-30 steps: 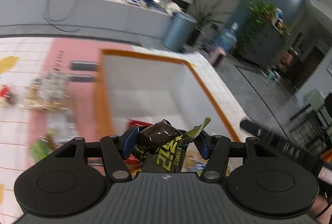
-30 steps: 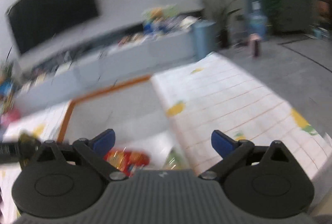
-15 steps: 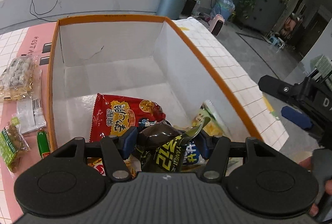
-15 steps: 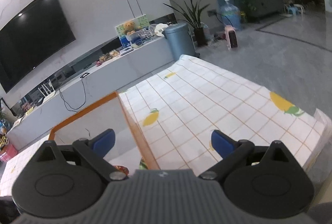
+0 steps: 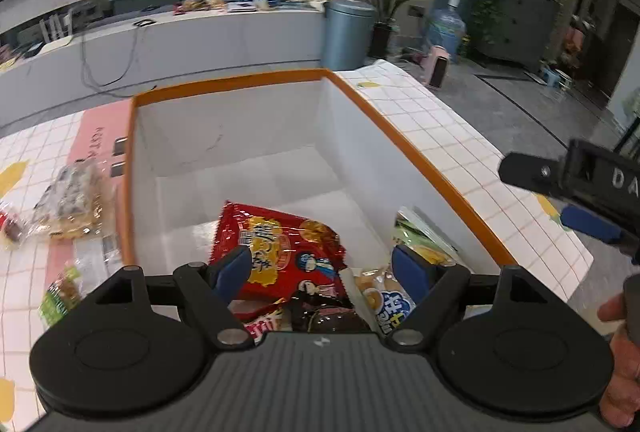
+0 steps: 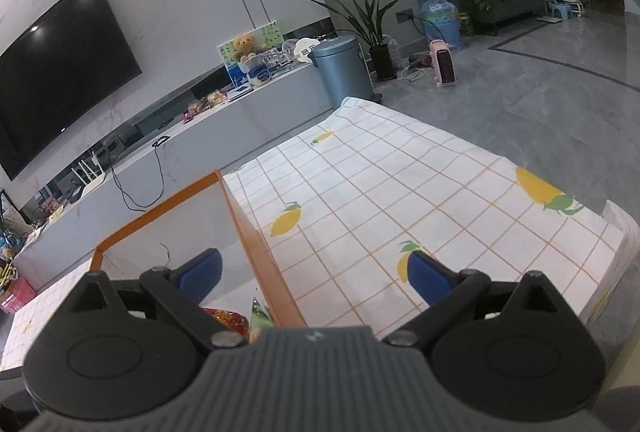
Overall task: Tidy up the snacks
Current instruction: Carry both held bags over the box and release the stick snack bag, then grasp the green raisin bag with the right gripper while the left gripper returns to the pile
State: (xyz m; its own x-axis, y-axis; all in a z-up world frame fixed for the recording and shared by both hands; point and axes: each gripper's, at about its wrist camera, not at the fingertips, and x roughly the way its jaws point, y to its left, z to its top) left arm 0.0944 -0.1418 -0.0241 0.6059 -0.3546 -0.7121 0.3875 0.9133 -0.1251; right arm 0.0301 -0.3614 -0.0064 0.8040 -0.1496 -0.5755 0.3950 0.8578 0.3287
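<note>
Left wrist view: orange-rimmed box [image 5: 420, 156] ahead of your left gripper [image 5: 320, 268], jaws spread, empty. Red snack bag [image 5: 276, 244] and dark packet [image 5: 328, 316] lie beneath it. Loose snacks [image 5: 72, 196] far left risk being overlooked. Right gripper [image 6: 312, 272], released, could snag the rim.

Box [image 5: 404, 144]: your white, orange-rimmed box sits open on the table.
Red bag [image 5: 280, 248]: flat on its floor.
Dark packet [image 5: 328, 316]: lying at the near edge, against the red bag.
Loose snacks [image 5: 72, 200]: you've got them outside, left.
</note>
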